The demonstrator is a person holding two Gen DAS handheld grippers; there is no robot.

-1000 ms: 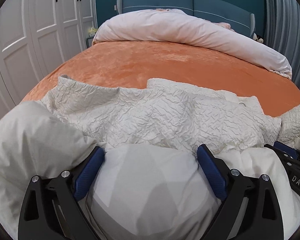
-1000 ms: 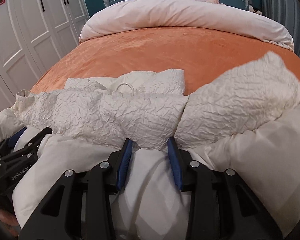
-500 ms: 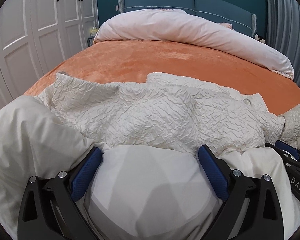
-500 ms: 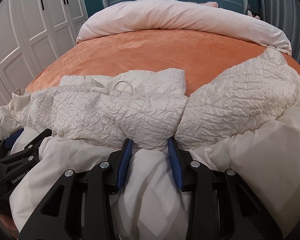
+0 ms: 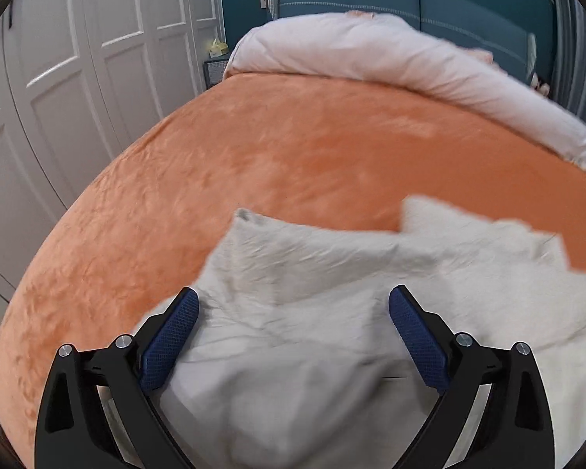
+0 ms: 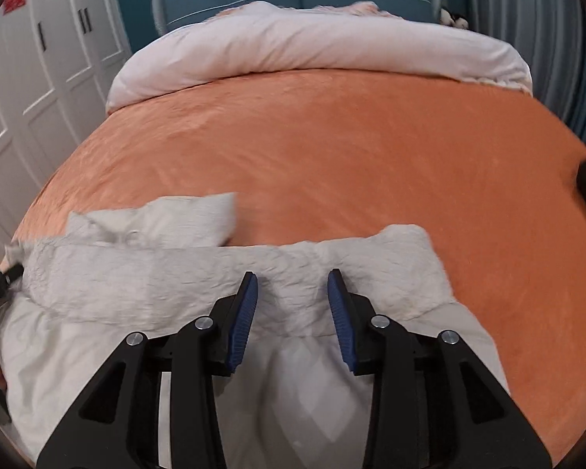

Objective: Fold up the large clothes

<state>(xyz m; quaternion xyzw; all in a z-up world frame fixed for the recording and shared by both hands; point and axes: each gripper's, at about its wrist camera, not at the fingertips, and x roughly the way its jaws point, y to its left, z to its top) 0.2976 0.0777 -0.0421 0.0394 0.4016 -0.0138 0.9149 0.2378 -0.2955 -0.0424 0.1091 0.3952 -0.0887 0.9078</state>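
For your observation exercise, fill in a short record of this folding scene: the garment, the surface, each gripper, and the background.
garment: cream crinkled garment, bunched at the near edge of the bed
surface: orange bedspread
left gripper: jaws wide apart over the fabric, nothing pinched
right gripper: jaws apart, fabric lying between them
background: pale duvet at the headboard, white wardrobe doors
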